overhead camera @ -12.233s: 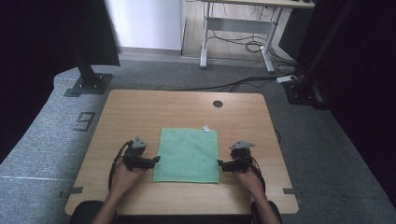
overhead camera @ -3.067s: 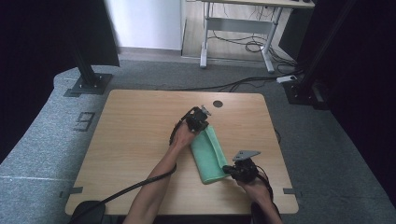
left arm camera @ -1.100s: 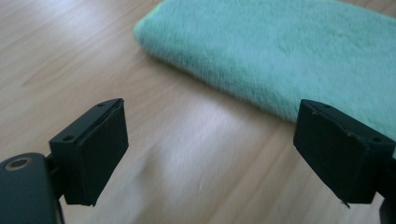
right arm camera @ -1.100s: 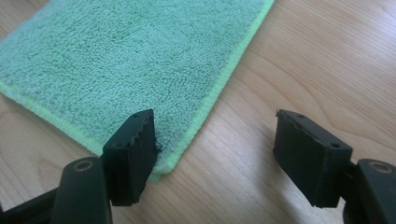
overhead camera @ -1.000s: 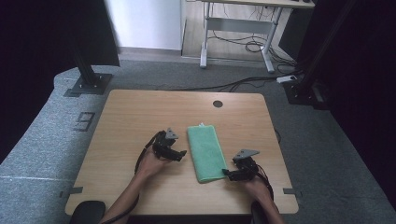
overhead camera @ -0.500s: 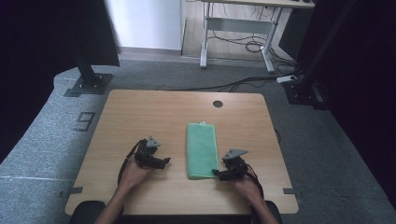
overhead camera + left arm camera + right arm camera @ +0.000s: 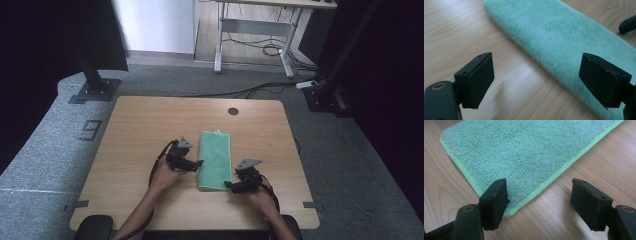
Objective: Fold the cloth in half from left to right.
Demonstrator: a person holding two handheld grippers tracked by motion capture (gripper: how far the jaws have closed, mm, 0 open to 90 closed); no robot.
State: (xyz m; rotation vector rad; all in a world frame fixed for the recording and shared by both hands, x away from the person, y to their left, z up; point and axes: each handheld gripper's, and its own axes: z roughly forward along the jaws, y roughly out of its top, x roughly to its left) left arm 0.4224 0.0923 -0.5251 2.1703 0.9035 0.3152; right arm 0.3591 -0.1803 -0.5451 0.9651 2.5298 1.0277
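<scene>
Cloth lying folded at table centre, long axis running 12 to 6 o'clock. Left gripper hovering at its 9 o'clock edge, jaws wide. Right gripper nearing the 5 o'clock corner, jaws wide, likely nearer for a pinch.

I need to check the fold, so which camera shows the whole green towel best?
The high view: the green towel lies there complete, a narrow folded strip between both grippers. The left gripper view shows its blurred long side; the right gripper view shows one stitched corner.

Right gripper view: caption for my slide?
Open right gripper straddling the near corner of a folded green towel on a wooden table.
</scene>
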